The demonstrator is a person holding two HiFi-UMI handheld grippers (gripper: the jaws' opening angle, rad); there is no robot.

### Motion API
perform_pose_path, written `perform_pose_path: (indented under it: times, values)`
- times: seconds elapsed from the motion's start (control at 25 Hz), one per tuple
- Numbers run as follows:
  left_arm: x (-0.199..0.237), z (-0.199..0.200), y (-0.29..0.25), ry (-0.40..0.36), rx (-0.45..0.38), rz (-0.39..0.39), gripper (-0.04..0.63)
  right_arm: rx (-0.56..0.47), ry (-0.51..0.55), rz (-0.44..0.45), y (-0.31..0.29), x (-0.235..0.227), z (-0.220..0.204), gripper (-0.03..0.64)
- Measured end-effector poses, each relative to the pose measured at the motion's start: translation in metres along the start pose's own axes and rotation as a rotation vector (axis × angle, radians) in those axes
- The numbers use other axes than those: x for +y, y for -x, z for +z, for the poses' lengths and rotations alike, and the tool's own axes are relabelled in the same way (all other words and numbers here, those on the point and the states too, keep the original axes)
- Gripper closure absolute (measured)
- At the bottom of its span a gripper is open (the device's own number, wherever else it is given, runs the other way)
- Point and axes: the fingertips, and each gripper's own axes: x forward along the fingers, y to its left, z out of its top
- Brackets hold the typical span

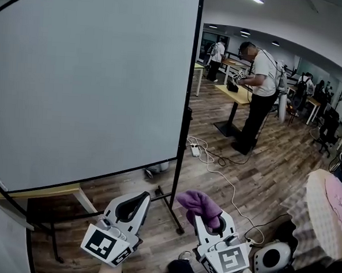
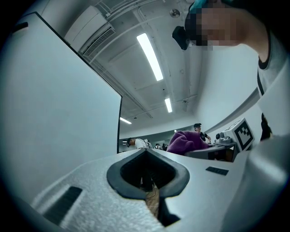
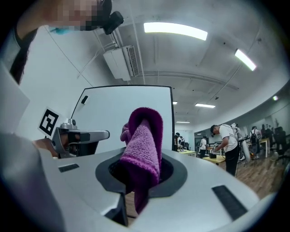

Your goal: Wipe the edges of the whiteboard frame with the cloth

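Head view, approach stage. The whiteboard (image 1: 87, 82) rests on a stand, its thin black frame (image 1: 190, 94) running down the right edge and along the bottom. Below the whiteboard's lower right corner, the right gripper (image 1: 211, 223) has its jaws clamped on a purple cloth (image 1: 200, 204), which bunches up above the fingertips. The right gripper view confirms a fold pinched between them. The left gripper (image 1: 135, 203), just below the whiteboard's bottom edge, has its jaws closed together with nothing between. The cloth is apart from the frame, so wiping appears not yet begun. The next move likely calls for lifting the cloth to the nearest frame edge, pressing the bunched part against it, then sliding along its length.
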Motion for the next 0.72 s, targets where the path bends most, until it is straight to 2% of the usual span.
perform_pose_path:
  times: [0.2, 0.72]
  values:
    - [0.011, -0.003, -0.011, -0.009, -0.001, 0.017, 0.578, 0.008, -0.047, -0.003, -0.016, -0.017, -0.005, 0.546]
    - [0.035, -0.012, -0.085, -0.032, -0.008, 0.052, 0.578, -0.004, -0.041, 0.042, -0.075, -0.080, -0.001, 0.545]
